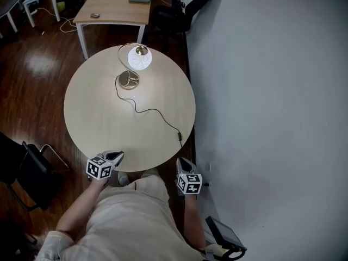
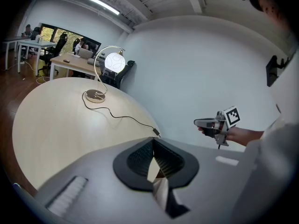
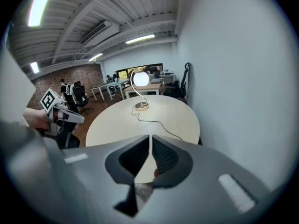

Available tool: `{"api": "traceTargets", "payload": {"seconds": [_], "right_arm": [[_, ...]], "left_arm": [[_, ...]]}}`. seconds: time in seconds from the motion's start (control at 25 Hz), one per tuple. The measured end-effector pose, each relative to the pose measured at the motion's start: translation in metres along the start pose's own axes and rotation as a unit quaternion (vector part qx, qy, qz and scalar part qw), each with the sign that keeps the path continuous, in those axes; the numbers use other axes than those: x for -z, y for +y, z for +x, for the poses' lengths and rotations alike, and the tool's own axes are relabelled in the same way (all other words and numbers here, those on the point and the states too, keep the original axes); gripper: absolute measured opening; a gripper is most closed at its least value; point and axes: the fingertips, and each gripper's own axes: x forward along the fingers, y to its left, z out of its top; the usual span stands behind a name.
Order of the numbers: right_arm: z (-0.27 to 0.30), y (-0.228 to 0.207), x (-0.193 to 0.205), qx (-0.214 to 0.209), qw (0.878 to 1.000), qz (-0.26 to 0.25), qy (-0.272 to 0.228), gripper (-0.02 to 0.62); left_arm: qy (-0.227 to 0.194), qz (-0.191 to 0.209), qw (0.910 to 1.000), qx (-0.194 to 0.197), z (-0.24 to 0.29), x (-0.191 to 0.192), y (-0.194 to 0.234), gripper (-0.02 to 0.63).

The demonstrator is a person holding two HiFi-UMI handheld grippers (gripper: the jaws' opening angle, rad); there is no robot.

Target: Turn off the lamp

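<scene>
Closest to me is the person's pale shirt (image 1: 130, 222) at the bottom of the head view, with both tongs held at the near rim of the round table (image 1: 92, 124). The left gripper (image 1: 118, 155) sits just over that rim, its jaws drawn together at the tips with nothing between them. The right gripper (image 1: 180, 161) is at the rim's right end, close to the white wall (image 1: 272, 91). Its jaws are shut down to a hairline slit and are empty too. The lamp (image 1: 136, 64) stands on the far side of the table, well apart from both grippers. Its globe is lit, on a curved arm above a round brass base. Its black cord (image 1: 155, 111) snakes across the tabletop to a small inline box (image 1: 180, 137) near the right gripper.
</scene>
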Motion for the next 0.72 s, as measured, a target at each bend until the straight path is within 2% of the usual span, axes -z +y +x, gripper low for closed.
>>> {"api": "traceTargets", "payload": {"seconds": [0.32, 0.48, 0.56, 0.72], "right_arm": [[0.020, -0.033, -0.012, -0.016, 1.000, 0.002, 0.012, 0.021], [0.037, -0.058, -0.007, -0.015, 0.999, -0.030, 0.036, 0.025], [0.045, -0.068, -0.005, -0.017, 0.998, -0.042, 0.045, 0.031], [0.057, -0.083, -0.003, -0.035, 0.998, -0.032, 0.052, 0.054]], "left_arm": [[0.007, -0.019, 0.9997, -0.016, 0.019, -0.009, -0.011, 0.005], [0.009, -0.034, 0.9990, -0.026, 0.033, -0.017, -0.020, 0.005], [0.016, -0.033, 0.9989, -0.027, 0.042, -0.020, -0.026, 0.005], [0.028, -0.028, 0.9988, -0.030, 0.063, -0.027, -0.038, 0.005]]}}
